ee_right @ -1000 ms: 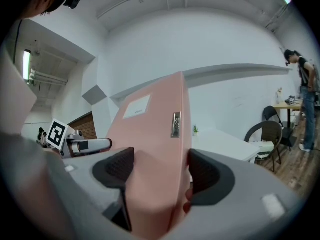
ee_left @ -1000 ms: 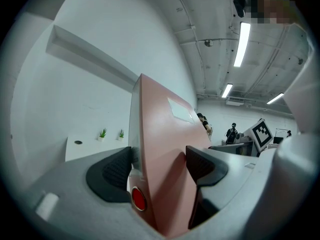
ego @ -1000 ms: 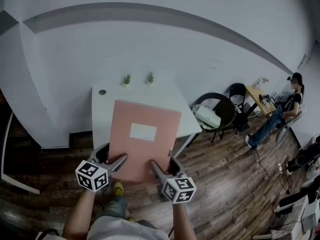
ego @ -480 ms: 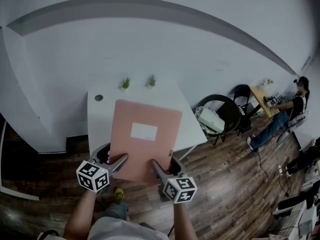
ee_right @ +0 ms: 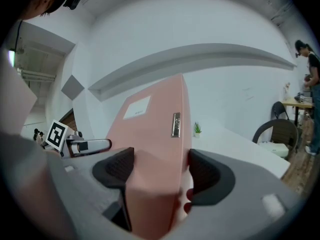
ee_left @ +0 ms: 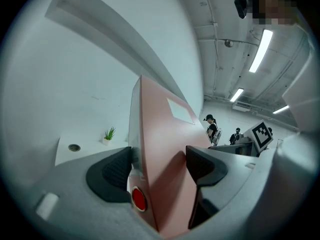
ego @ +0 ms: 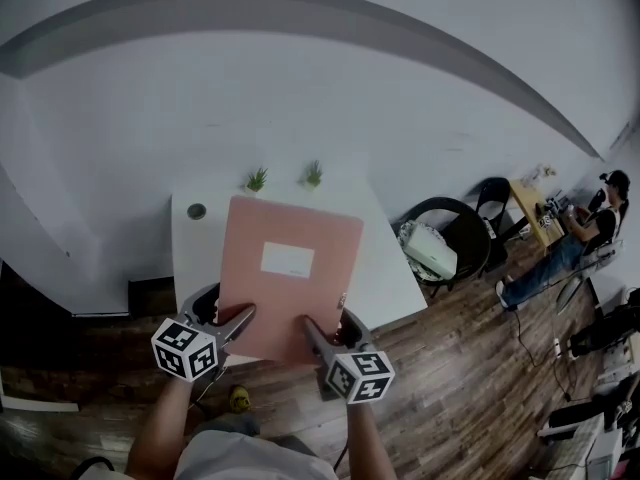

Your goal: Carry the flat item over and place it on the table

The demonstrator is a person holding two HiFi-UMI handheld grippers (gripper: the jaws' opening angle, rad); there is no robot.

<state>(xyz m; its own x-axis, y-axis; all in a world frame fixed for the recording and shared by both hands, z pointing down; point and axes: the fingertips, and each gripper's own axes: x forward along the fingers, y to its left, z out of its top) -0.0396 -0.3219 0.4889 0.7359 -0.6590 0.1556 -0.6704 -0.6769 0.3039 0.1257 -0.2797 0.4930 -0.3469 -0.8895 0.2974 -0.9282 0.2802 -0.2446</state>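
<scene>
Both pairs of jaws are clenched on the near edge of the pink folder (ego: 288, 288), the left gripper (ego: 228, 320) at its left corner and the right gripper (ego: 322, 336) at its right. The folder is held over the white surface (ego: 390, 273), on which two small potted plants (ego: 257, 179) are seen.

The folder (ego: 288, 278) is salmon pink, with a white rectangular label (ego: 287, 259) on its face and a red round spot (ee_left: 138, 199) on its spine. The left gripper (ego: 228, 314) and the right gripper (ego: 325, 326) have grey bodies and black textured pads (ee_left: 116, 170). Each one carries a white cube (ego: 185, 349) with black square markers. The table (ego: 385, 268) is white. The two small plants (ego: 257, 179) are green. The floor (ego: 470, 388) is of dark brown wooden planks. The wall (ego: 300, 88) is pale grey-white with a darker grey band (ego: 300, 3).
</scene>
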